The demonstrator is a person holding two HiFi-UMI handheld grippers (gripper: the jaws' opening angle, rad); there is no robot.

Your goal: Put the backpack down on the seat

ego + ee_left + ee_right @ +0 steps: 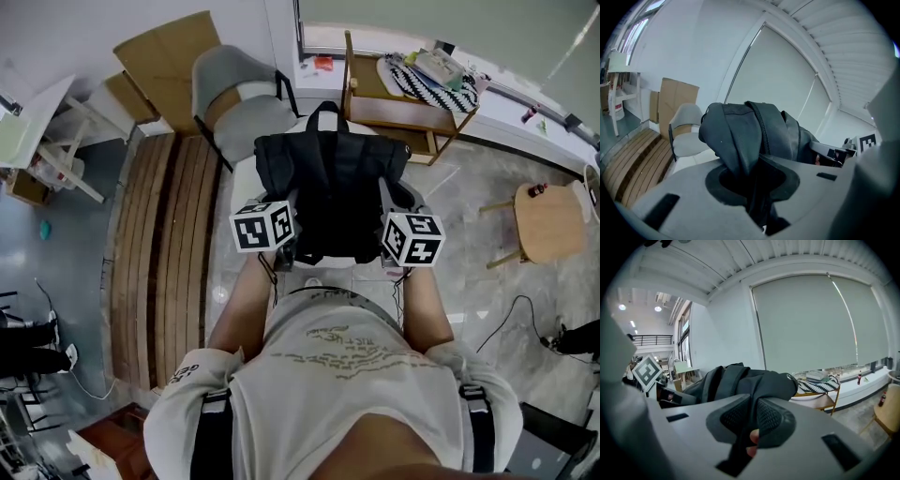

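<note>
A black backpack (330,187) hangs between my two grippers over a white seat (242,187). My left gripper (754,176) is shut on a fold of the backpack's (750,131) dark fabric; its marker cube (262,226) shows at the bag's lower left. At the lower right, under its own cube (413,239), my right gripper (749,423) is shut on a black strap of the backpack (750,378). The top handle (324,114) points away from me. Whether the bag's bottom touches the seat is hidden.
A grey chair (236,101) stands just behind the seat, with cardboard (169,52) leaning at the wall. A slatted wooden bench (164,253) runs along the left. A wooden shelf (412,103) with a striped cloth is at the back right, a round wooden stool (548,220) further right.
</note>
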